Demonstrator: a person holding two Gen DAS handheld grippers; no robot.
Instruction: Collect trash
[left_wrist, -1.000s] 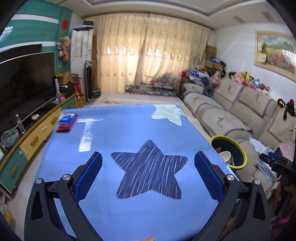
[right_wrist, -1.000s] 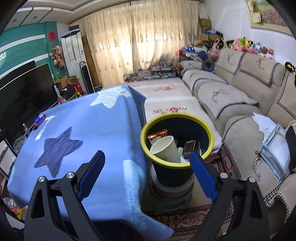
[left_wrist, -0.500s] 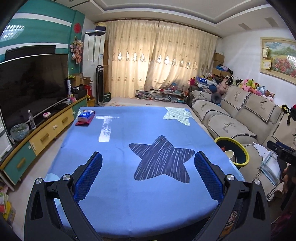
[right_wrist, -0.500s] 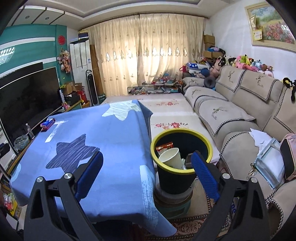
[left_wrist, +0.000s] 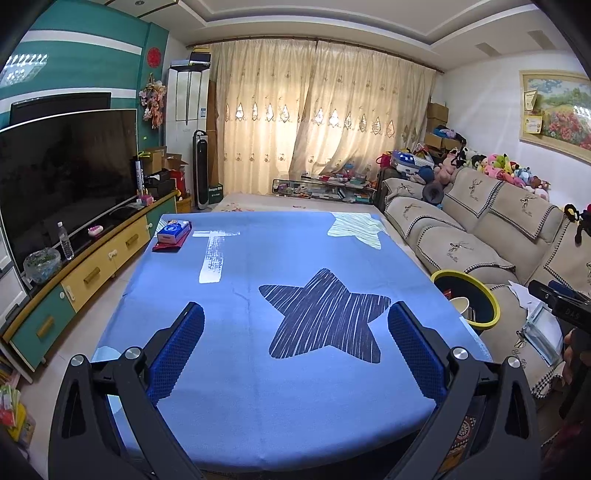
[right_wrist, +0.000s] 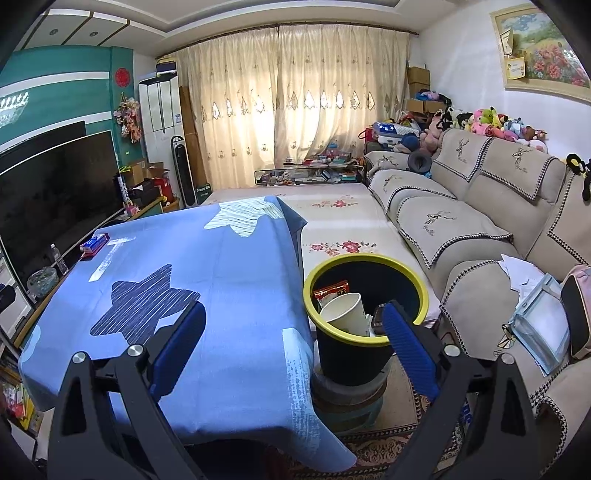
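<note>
Above the near edge of the table, the left gripper (left_wrist: 295, 332) is held level with its blue-padded fingers spread wide and nothing between them, facing down the blue tablecloth (left_wrist: 258, 266) and its dark star. The right gripper (right_wrist: 293, 332) is likewise agape and empty, held over the table's right corner with one finger in front of the yellow-rimmed bin (right_wrist: 417, 273). The bin stands on a stool just beside the table and holds a paper cup (right_wrist: 345, 314), a red wrapper (right_wrist: 330, 288) and a dark packet. At the far left corner of the cloth lies a blue tissue pack (left_wrist: 171, 231) on a red sleeve; its print is too small to read
</note>
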